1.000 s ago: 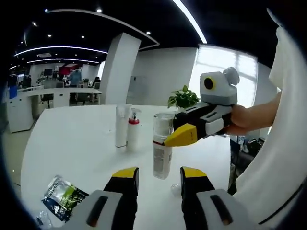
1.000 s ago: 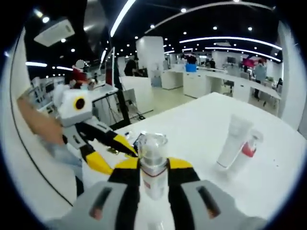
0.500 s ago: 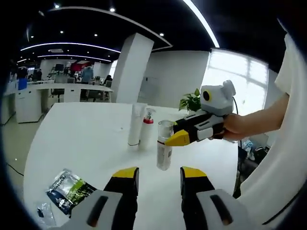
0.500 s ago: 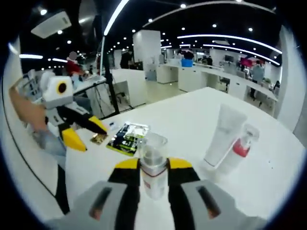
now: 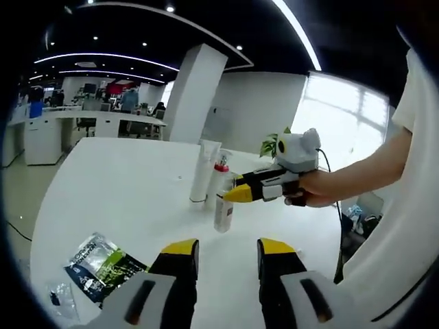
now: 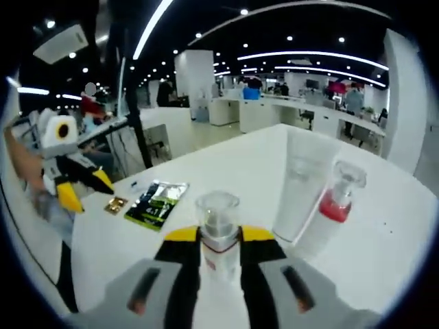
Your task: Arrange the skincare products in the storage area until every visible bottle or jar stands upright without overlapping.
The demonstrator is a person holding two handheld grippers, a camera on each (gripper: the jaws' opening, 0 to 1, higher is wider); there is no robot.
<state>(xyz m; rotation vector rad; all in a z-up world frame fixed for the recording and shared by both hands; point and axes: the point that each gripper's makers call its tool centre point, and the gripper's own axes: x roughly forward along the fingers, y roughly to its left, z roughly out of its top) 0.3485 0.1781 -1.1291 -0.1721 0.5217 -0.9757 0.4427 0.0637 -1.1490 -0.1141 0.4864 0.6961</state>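
Note:
A clear bottle with a see-through cap (image 5: 223, 211) (image 6: 217, 236) is held upright at the white table (image 5: 123, 199), and my right gripper (image 6: 218, 238) (image 5: 237, 195) is shut on it. It sits just in front of a white tube (image 5: 204, 171) (image 6: 300, 186) and a pump bottle with a red collar (image 5: 220, 174) (image 6: 334, 205), both standing upright side by side. Whether the clear bottle's base touches the table I cannot tell. My left gripper (image 5: 226, 249) (image 6: 67, 196) is open, holds nothing, and sits well back from the bottles.
A green and black sachet (image 5: 103, 266) (image 6: 156, 203) lies flat near the table's edge. Beside it are a small gold packet (image 6: 114, 204) and a small clear item (image 5: 59, 299). A person's hand and sleeve (image 5: 357, 178) hold the right gripper. Office desks stand beyond.
My right gripper has carried the clear bottle away from the left gripper, up close to the white tube and the pump bottle. The left gripper now sits farther back, still open.

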